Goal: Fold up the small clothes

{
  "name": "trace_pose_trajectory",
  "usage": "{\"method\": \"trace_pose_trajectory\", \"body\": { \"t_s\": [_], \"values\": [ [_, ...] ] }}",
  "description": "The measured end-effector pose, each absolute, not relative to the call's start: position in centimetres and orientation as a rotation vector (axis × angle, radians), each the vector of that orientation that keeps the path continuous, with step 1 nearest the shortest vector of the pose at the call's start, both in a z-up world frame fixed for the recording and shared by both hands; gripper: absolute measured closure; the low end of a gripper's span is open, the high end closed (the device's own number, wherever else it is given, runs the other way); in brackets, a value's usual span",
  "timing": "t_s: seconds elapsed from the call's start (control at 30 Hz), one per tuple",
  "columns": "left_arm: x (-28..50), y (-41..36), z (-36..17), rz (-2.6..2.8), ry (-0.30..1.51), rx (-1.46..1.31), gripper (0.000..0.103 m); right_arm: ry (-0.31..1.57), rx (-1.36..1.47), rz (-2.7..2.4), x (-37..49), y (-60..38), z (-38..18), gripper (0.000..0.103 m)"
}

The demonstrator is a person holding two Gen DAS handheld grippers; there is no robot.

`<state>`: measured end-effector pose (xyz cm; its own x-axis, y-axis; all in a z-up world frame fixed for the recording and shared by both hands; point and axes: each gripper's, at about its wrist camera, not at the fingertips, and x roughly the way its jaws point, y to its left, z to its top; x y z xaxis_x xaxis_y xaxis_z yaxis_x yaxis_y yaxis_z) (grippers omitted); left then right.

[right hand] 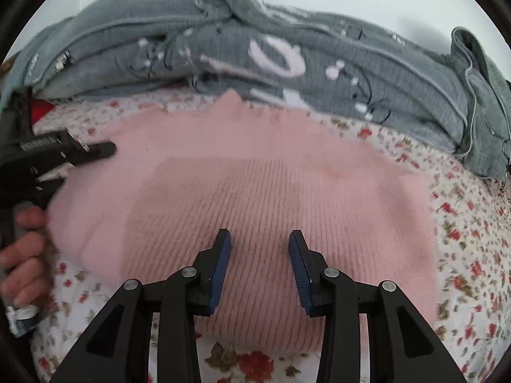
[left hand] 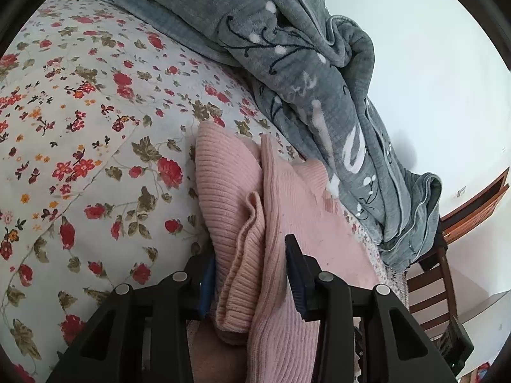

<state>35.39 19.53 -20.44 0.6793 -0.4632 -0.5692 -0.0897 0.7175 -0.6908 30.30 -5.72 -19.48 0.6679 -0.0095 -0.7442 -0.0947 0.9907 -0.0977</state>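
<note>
Left wrist: left tongs (left hand: 252, 274) grip bunched pink sweater (left hand: 281, 223); right tongs (right hand: 259, 260) spread.

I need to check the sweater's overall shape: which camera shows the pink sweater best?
The right wrist view: the pink sweater lies spread across the flowered bedsheet, nearly whole though blurred. The left wrist view shows only bunched folds of it between the left gripper fingers.
</note>
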Motion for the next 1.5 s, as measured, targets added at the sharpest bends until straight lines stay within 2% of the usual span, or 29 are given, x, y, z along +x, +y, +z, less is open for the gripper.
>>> {"method": "trace_pose_trajectory", "body": {
  "t_s": [0.17, 0.4, 0.5, 0.57, 0.63, 0.7, 0.83, 1.13, 1.43, 1.5],
  "values": [
    [35.7, 19.5, -20.5, -0.217, 0.827, -0.758, 0.067, 0.827, -0.181, 0.03, 30.1, -5.1, -20.1, 0.065],
    [36.1, 19.7, -20.4, -0.19, 0.862, -0.801, 0.079, 0.835, -0.187, 0.057, 30.2, -5.1, -20.3, 0.064],
    [36.2, 19.6, -19.8, -0.172, 0.892, -0.814, 0.08, 0.868, -0.092, 0.14, 30.5, -6.7, -19.6, 0.062],
    [36.3, 19.4, -19.0, -0.155, 0.919, -0.838, 0.08, 0.9, 0.044, 0.206, 30.0, -9.4, -17.9, 0.065],
    [36.5, 19.0, -17.7, -0.157, 0.928, -0.847, 0.081, 0.825, 0.103, 0.269, 28.2, -12.1, -15.5, 0.065],
    [36.6, 18.0, -15.8, -0.169, 0.923, -0.813, 0.081, 0.727, 0.038, 0.231, 26.3, -14.4, -13.5, 0.062],
    [36.5, 14.0, -12.3, -0.132, 0.942, -0.723, 0.081, 0.616, -0.029, 0.179, 23.3, -19.8, -12.1, 0.056],
    [37.1, 4.5, -8.1, -0.07, 0.977, -0.603, 0.081, 0.638, 0.173, 0.078, 23.2, -30.1, -13.7, 0.056],
    [38.5, -9.5, -12.2, -0.138, 1.089, -0.501, 0.081, 0.616, 0.339, 0.059, 23.0, -35.1, -13.3, 0.056],
    [38.3, -11.8, -13.4, -0.181, 1.118, -0.472, 0.077, 0.627, 0.333, 0.05, 23.3, -35.3, -13.7, 0.056]
  ]
}}
